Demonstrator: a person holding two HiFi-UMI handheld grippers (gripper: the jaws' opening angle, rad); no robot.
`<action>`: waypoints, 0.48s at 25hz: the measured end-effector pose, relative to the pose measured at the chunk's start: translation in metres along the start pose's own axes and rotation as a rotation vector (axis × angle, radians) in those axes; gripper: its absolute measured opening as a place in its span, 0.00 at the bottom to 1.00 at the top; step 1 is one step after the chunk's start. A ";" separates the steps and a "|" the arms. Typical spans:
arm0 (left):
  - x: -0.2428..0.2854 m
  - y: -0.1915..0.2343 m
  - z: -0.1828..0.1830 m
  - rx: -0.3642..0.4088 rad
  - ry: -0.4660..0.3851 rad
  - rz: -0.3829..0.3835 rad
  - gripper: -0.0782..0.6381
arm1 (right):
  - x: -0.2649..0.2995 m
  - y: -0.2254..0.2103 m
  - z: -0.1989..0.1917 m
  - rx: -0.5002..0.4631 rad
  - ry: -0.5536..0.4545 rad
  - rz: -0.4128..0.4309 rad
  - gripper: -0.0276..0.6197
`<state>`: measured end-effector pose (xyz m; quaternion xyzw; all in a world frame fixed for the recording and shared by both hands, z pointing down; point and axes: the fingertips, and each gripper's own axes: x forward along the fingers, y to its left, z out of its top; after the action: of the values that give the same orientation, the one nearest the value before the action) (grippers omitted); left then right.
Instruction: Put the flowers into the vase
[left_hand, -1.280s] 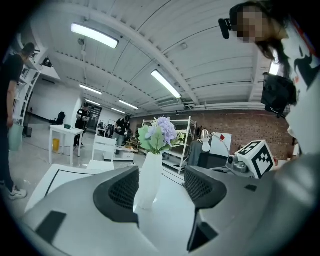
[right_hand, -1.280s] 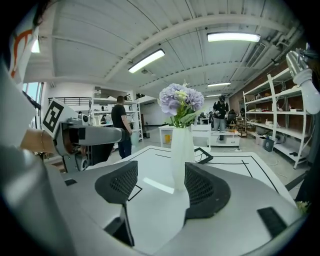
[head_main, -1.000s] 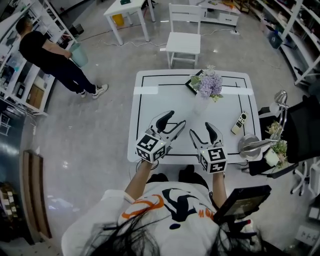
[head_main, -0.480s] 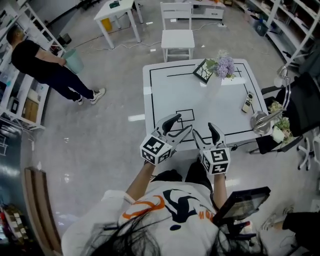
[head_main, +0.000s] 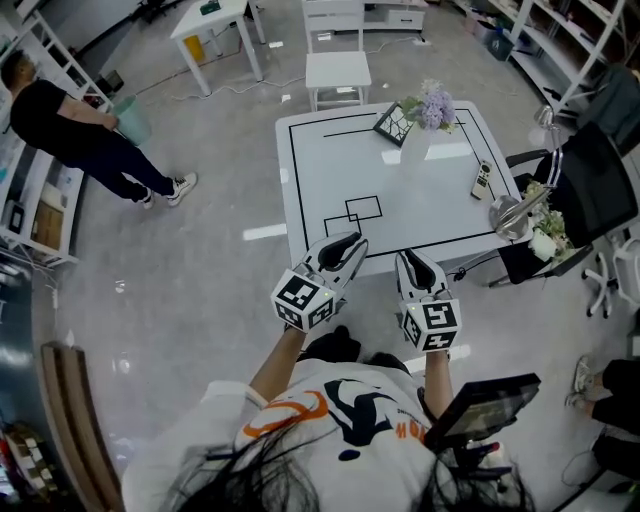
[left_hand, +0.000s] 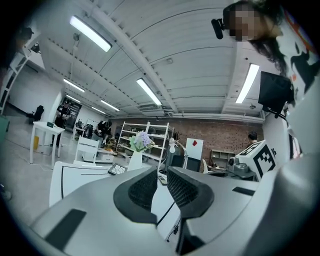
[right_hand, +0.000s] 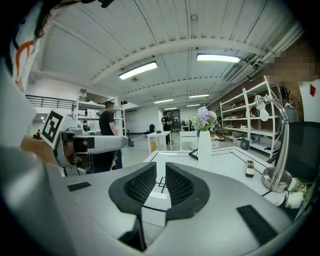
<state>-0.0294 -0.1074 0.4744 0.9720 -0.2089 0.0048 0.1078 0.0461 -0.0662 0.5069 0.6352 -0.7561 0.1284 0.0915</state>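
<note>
The left tongs (head_main: 352, 246) and right tongs (head_main: 408, 260) had drawn back from the bench (head_main: 330, 170), closing empty. The flowers (head_main: 432, 103) already stood in the vase (head_main: 414, 146).

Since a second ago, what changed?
The left hand-held gripper and right hand-held gripper drew back from over the table to its near edge. Their jaws, wide apart before, are closing with nothing between them. Nothing was taken or let go. The flowers stay in the vase, and the remote is unmoved.
</note>
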 end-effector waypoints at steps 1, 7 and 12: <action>-0.003 -0.003 0.001 -0.009 -0.007 0.005 0.19 | -0.004 0.001 0.001 0.000 -0.002 0.003 0.14; -0.017 -0.027 0.000 -0.036 -0.015 0.066 0.13 | -0.036 0.008 0.000 -0.006 -0.009 0.054 0.11; -0.028 -0.063 -0.017 -0.022 0.005 0.119 0.13 | -0.076 0.007 -0.016 -0.015 0.004 0.096 0.08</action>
<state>-0.0287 -0.0366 0.4765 0.9565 -0.2663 0.0114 0.1186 0.0523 0.0109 0.4982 0.5971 -0.7866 0.1282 0.0913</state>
